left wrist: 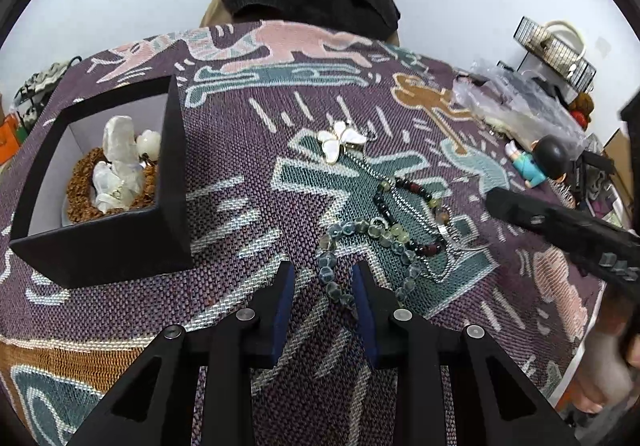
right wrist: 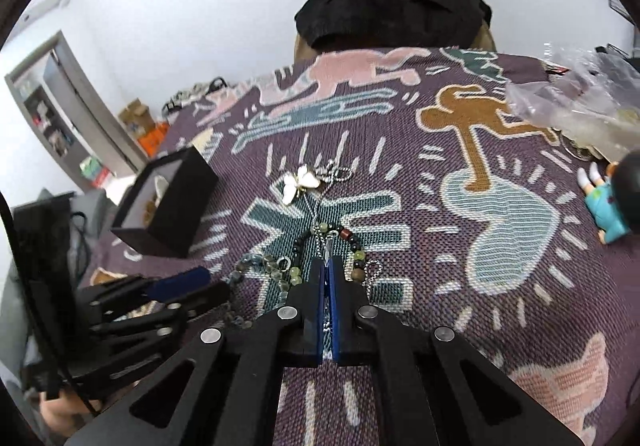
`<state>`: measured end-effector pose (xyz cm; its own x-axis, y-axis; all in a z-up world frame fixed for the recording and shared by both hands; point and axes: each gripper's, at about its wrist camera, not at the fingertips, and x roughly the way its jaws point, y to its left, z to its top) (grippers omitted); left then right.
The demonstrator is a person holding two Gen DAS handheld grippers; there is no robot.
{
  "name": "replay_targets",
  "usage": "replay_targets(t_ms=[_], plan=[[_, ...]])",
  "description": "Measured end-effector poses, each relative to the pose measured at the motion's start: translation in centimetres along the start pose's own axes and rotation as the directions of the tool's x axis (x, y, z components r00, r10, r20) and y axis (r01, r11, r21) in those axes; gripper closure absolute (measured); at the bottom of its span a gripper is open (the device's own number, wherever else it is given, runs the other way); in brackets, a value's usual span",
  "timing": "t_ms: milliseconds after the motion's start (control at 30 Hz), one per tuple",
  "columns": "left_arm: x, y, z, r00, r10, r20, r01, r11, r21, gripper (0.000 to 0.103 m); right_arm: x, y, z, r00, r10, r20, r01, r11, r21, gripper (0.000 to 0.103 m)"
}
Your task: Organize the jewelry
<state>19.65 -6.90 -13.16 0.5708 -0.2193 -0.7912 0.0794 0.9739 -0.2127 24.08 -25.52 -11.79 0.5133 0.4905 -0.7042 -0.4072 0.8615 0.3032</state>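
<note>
Two hand-held grippers over a tangle of jewellery on a patterned woven cloth

Nearest, the right gripper (right wrist: 328, 266) is pinched narrow on a thin silver ball chain (right wrist: 326, 246), while the left gripper (left wrist: 324, 278) stands wide, its blue pads either side of a blue-grey faceted bead bracelet (left wrist: 332, 270); just beyond lies a dark mixed-bead bracelet (left wrist: 416, 213), then a white-and-gold butterfly pendant (left wrist: 340, 139), and to the left on the purple cloth (left wrist: 240, 165) a black open box (left wrist: 120, 250) holding pale crystals

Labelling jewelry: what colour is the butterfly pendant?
White wings with gold edging on the butterfly pendant; it shows best in the left wrist view.
</note>
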Motion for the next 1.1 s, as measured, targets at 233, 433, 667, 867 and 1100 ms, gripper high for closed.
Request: replay_targets(t_ms=[233,433,667,867,1100], plan=[[0.8,-0.7,0.3,0.999,0.054,0.006,-0.054,0.998,0.033,0.071,-2.5,-0.9,-0.9,0.997,0.024,0.076,-0.03,0.997,0.072,0.1],[1.2,-2.5,-0.2,0.993,0.119,0.022,-0.121,0.981,0.15,0.092,-3.8,-1.1,-2.0,0.992,0.042,0.12,-0.055,0.993,0.108,0.1],[-0.5,-2.7,0.4,0.996,0.083,0.039,-0.088,0.984,0.155,0.093,-4.2,-1.2,-2.3,0.99,0.052,0.129,-0.068,0.99,0.124,0.1],[-4.2,-2.5,1.9,0.993,0.06,0.106,-0.076,0.986,0.151,0.093,-4.8,-0.2,-2.2,0.988,0.063,0.141,-0.078,0.992,0.103,0.1],[-8.0,-0.4,3.7,0.982,0.062,0.177,-0.082,0.991,0.105,0.093,-5.6,1.0,-1.7,0.985,0.074,0.154,-0.087,0.993,0.079,0.1]])
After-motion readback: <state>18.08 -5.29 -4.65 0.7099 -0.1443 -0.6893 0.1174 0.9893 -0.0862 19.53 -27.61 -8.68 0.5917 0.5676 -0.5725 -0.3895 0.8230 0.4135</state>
